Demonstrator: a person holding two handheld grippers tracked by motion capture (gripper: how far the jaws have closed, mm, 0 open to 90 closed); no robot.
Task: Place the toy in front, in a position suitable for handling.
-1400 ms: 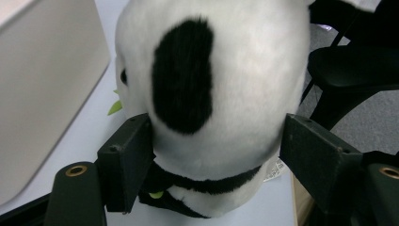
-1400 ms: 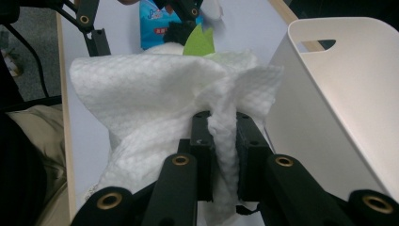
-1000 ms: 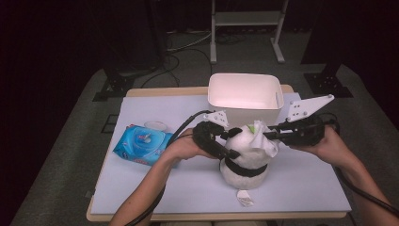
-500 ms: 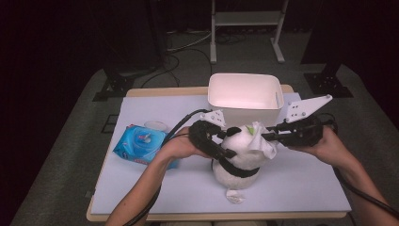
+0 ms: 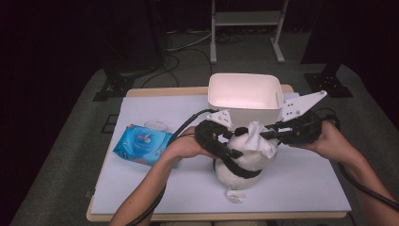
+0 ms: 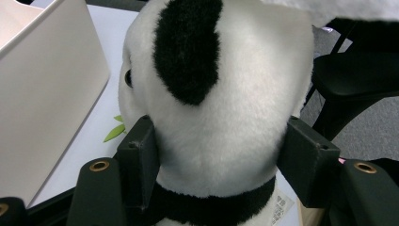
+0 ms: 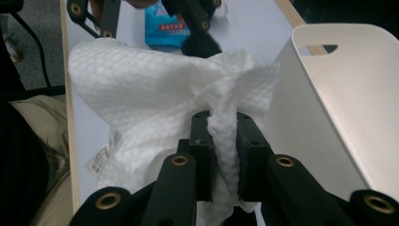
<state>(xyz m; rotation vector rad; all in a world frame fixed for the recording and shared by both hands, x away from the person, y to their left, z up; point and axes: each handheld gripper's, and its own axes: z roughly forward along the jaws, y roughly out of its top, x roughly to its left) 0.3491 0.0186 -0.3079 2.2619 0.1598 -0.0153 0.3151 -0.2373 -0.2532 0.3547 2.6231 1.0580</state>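
Left gripper [image 6: 221, 155] clamps panda toy [image 6: 211, 94] at head, jaws half-wide. Right gripper [image 7: 223, 150] pinches wipe [image 7: 155, 94], nearly closed. Step wants steady hold, light strokes across fur, wipe kept flat.

The left gripper [image 6: 216, 155] clamps the plush panda's head [image 6: 221, 103] between both jaws, white bin [image 6: 42, 94] beside it.

Plush panda [image 5: 242, 162] sits upright mid-table, black band at its neck, crumpled white wipe [image 5: 260, 141] draped over its head.
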